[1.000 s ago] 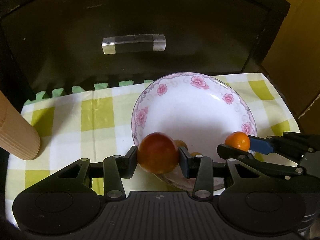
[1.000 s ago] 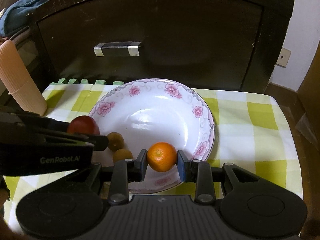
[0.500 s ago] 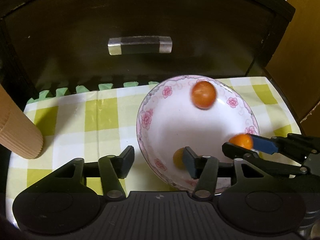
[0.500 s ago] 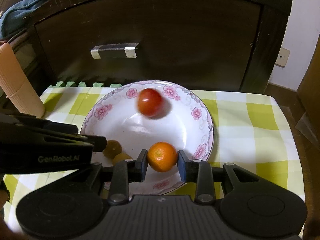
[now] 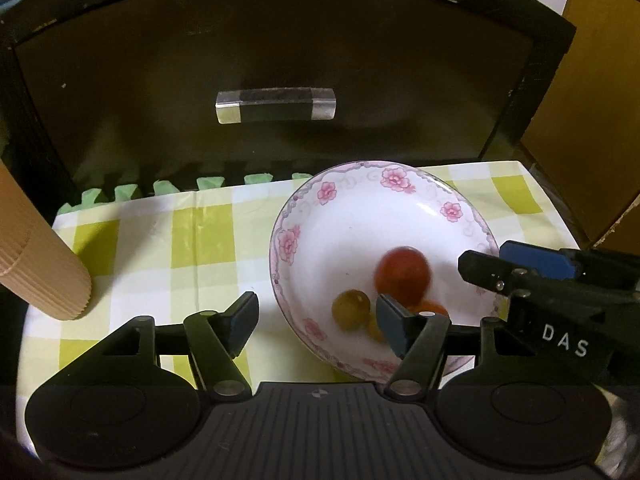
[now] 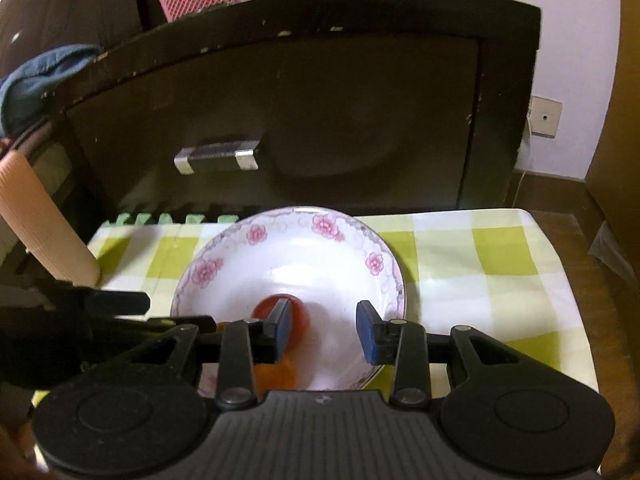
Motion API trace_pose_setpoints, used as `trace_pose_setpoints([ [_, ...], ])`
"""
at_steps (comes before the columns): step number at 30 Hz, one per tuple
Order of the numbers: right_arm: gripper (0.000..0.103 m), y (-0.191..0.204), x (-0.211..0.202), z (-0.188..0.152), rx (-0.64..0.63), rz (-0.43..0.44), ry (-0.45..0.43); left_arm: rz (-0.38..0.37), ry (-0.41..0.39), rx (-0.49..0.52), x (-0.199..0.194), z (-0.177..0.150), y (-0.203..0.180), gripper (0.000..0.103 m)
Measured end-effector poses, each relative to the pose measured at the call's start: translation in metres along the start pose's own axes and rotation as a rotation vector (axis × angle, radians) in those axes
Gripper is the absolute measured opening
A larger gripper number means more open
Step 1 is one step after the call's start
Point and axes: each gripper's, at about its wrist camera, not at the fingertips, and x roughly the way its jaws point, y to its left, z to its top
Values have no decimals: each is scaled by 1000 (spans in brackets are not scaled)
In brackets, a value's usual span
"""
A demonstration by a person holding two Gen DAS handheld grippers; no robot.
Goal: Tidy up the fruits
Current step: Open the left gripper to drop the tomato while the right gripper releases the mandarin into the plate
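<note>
both grippers [image 5: 316,320] [image 6: 324,330] gape; tomato [image 5: 402,276] round, axisless.

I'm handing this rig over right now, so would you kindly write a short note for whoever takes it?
Left gripper: open, empty; its jaws have just been opening.
Right gripper: open, empty; its jaws have just been opening.
Flowered plate: holds the red fruit, blurred as if rolling, the orange and two small greenish fruits.
Done: every fruit in view sits on the plate.
Left: let the red fruit settle, then draw both grippers back.
</note>
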Motion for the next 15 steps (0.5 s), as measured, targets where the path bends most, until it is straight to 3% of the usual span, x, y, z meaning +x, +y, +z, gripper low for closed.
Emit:
trace_pose_setpoints([
  [15, 35, 4, -40, -2, 20, -8, -19, -6, -24, -4, -33, -14, 2, 74],
])
